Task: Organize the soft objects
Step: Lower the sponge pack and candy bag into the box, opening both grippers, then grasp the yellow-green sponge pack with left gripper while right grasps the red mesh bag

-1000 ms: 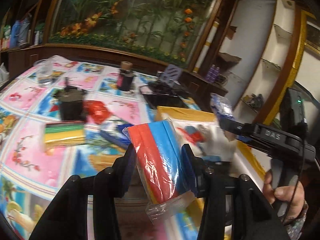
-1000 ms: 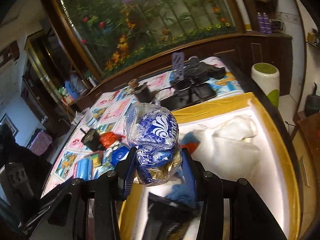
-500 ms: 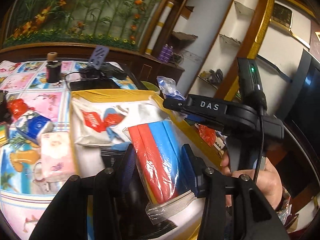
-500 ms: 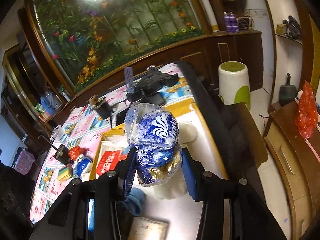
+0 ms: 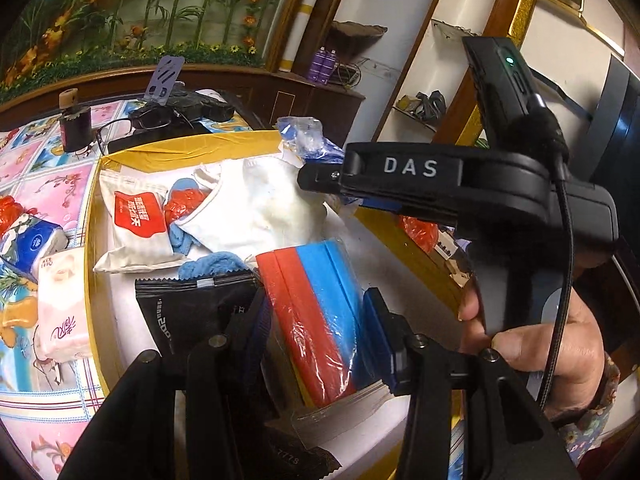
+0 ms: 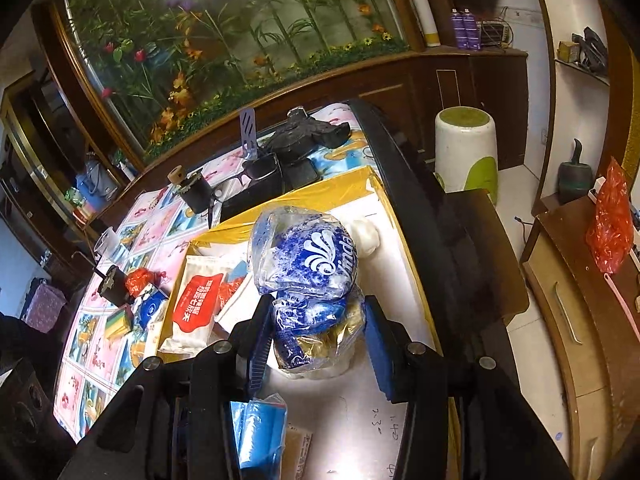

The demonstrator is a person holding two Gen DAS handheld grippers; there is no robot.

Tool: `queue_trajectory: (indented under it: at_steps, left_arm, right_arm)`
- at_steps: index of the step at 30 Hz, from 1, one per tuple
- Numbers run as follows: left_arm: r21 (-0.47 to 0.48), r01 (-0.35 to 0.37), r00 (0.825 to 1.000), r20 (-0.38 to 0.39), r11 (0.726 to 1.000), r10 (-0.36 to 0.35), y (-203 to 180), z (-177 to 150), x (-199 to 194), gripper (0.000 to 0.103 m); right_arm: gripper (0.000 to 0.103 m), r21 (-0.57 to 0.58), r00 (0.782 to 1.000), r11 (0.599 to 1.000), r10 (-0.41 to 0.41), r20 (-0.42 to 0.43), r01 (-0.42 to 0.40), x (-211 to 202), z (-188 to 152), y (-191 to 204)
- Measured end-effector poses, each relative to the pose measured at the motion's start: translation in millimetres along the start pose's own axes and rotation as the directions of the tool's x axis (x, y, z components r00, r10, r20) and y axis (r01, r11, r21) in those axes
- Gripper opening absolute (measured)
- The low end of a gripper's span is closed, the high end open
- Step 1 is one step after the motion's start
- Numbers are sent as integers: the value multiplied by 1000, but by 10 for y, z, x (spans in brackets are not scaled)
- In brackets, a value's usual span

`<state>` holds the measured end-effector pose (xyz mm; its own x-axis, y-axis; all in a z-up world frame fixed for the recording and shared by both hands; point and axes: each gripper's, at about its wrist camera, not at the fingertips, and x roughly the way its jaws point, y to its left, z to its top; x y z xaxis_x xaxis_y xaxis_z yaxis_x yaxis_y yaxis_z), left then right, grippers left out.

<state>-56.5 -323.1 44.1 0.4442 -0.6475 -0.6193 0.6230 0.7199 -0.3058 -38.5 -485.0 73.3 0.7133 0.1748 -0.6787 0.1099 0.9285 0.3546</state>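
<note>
A red-and-blue wrapped pack [image 5: 316,320] is pinched in the left gripper [image 5: 320,332] over the yellow-rimmed box [image 5: 180,152]; a blue-printed bag [image 6: 308,268] is clamped in the right gripper [image 6: 316,336].

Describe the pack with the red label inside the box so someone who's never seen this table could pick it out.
Find the yellow-rimmed box on the flowery tablecloth. Along its left wall lies a flat white tissue pack, beside the white cloth bag. It alone has a big red label with white characters.

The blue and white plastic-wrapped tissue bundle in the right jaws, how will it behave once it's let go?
The blue and white plastic-wrapped tissue bundle looks soft and probably light; its crinkled wrap bulges above the jaws. The glossy film may be slippery. Rounded on top, it might flop sideways in the yellow-rimmed box.
</note>
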Motion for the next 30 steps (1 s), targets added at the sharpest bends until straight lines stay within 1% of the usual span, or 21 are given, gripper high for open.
queue_trajectory:
  at_steps: [2, 7, 10, 11, 13, 16, 17, 21, 24, 26, 28, 30]
  left_arm:
    - [12, -9, 1000, 5, 1000, 8, -12, -8, -9, 45]
    - [15, -2, 1000, 3, 1000, 2, -6, -25, -20, 46]
    - [20, -4, 1000, 6, 1000, 4, -20, -20, -31, 50]
    - [22, -5, 1000, 8, 1000, 5, -25, -20, -36, 53]
    - [22, -7, 1000, 17, 1000, 7, -24, -21, -53, 59]
    - [10, -2, 999, 32, 1000, 1, -2, -11, -83, 69]
    - [3, 3, 999, 40, 1000, -3, 12, -6, -97, 70]
    - [2, 10, 999, 48, 1000, -10, 23, 8, -115, 70]
    - [12, 21, 998, 65, 1000, -21, 6, 5, -156, 70]
    - [24, 20, 996, 86, 1000, -22, -9, -1, -209, 70]
    - [36, 13, 993, 116, 999, -17, -18, -17, -288, 70]
    - [39, 5, 990, 144, 999, -10, -12, -27, -364, 70]
  right_arm:
    - [48, -2, 1000, 1000, -1, -19, 1, 41, -5, 16]
    - [50, 1, 999, 1000, -7, -39, 8, 87, -14, 17]
    - [65, 4, 999, 1000, -22, -47, 22, 97, -15, 13]
    - [68, 1, 999, 1000, -24, -41, 24, 85, -16, 20]
    - [71, 2, 999, 1000, -24, -30, 24, 63, -20, 21]
    - [71, 23, 1000, 1000, -14, -14, 14, 31, -15, -9]
    - [71, 28, 1000, 1000, -11, -8, 12, 21, -12, -17]
    - [71, 38, 999, 999, 11, 31, -12, -42, -15, -16]
    - [72, 51, 997, 998, 44, 69, -47, -99, -6, -31]
    - [76, 64, 994, 996, 63, 86, -69, -112, -9, -44]
    - [76, 78, 994, 994, 64, 93, -72, -108, -12, -60]
    - [76, 93, 991, 993, 65, 120, -76, -174, -29, -53]
